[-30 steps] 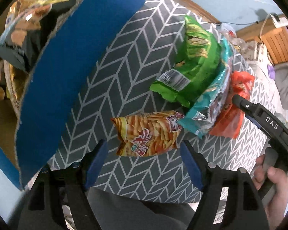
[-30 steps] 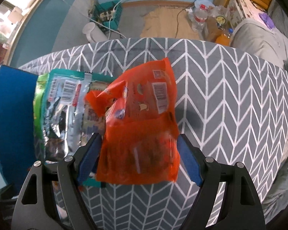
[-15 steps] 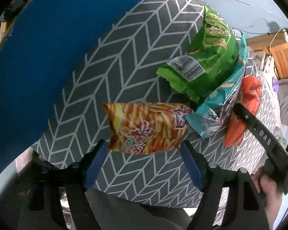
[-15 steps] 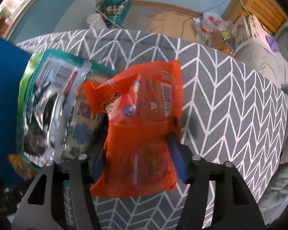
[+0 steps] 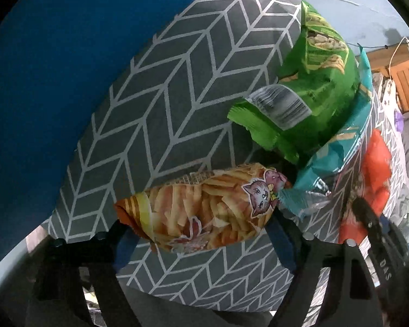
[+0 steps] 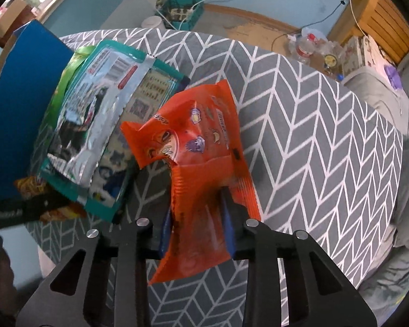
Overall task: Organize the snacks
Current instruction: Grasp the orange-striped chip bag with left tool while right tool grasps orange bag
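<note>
Since a second ago the right gripper has been closing: its blue pads, which stood wide on either side of the orange bag, are now pinching the bag's lower end, and the bag is crumpling and rising off the table. The left gripper has been moving in on the fries bag; its jaws are now standing at the bag's two ends, apparently touching them, though I cannot tell whether they are gripping yet.

I am reading this as both bags being taken up at once, so two of the four loose packets are starting to leave the pile. The green bag and the teal bag are lying overlapped toward the table's left edge, next to the blue board, the teal one partly covering the green in the right wrist view.

Much is staying unclear. The container meant to receive the snacks is not showing in either current view. The left pads are mostly hiding under the fries bag, which is lying near the table's near edge. The orange bag's print is blurring with motion, and its bottom seam is covering the right pads' inner faces.
</note>
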A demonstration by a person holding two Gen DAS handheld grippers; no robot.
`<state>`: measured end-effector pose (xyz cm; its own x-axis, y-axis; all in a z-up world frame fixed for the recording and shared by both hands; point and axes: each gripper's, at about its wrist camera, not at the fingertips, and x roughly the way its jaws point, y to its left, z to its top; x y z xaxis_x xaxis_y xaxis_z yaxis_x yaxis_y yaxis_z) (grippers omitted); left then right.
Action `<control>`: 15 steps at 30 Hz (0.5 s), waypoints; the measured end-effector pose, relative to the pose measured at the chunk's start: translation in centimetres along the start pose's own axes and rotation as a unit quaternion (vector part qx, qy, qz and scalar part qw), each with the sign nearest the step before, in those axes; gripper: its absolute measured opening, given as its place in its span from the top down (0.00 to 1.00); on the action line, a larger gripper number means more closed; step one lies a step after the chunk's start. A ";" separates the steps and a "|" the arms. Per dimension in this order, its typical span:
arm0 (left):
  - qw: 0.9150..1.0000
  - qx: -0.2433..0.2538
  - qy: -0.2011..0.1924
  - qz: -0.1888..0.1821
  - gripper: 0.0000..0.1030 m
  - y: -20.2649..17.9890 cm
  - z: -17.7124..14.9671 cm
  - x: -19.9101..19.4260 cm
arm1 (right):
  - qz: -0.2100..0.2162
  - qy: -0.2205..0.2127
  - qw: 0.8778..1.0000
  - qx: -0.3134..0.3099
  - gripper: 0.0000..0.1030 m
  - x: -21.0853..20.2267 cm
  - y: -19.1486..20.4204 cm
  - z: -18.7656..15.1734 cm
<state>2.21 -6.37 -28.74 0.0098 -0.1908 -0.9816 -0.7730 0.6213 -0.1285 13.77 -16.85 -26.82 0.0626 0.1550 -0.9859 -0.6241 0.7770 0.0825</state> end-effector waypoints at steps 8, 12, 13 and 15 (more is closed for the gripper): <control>0.999 0.033 -0.007 0.008 0.41 0.5 0.0 -0.8 | 0.025 -0.012 1.000 0.014 0.79 -1.7 -0.4 -1.1; 0.999 0.045 -0.007 0.004 0.42 0.8 -0.3 -1.5 | 0.043 -0.022 0.999 0.023 0.82 -2.7 -0.5 -1.7; 0.999 0.050 -0.007 0.003 0.43 0.9 -0.4 -1.8 | 0.044 -0.023 0.998 0.023 0.82 -2.8 -0.6 -1.8; 0.998 0.059 -0.006 0.000 0.43 0.8 -0.4 -2.1 | 0.052 -0.026 0.998 0.024 0.86 -3.4 -0.6 -2.2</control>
<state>1.32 -5.74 -26.69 0.0177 -0.1818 -0.9832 -0.6927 0.7069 -0.1432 12.20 -19.17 -23.79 0.0409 0.2661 -0.9631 -0.5907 0.7838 0.1915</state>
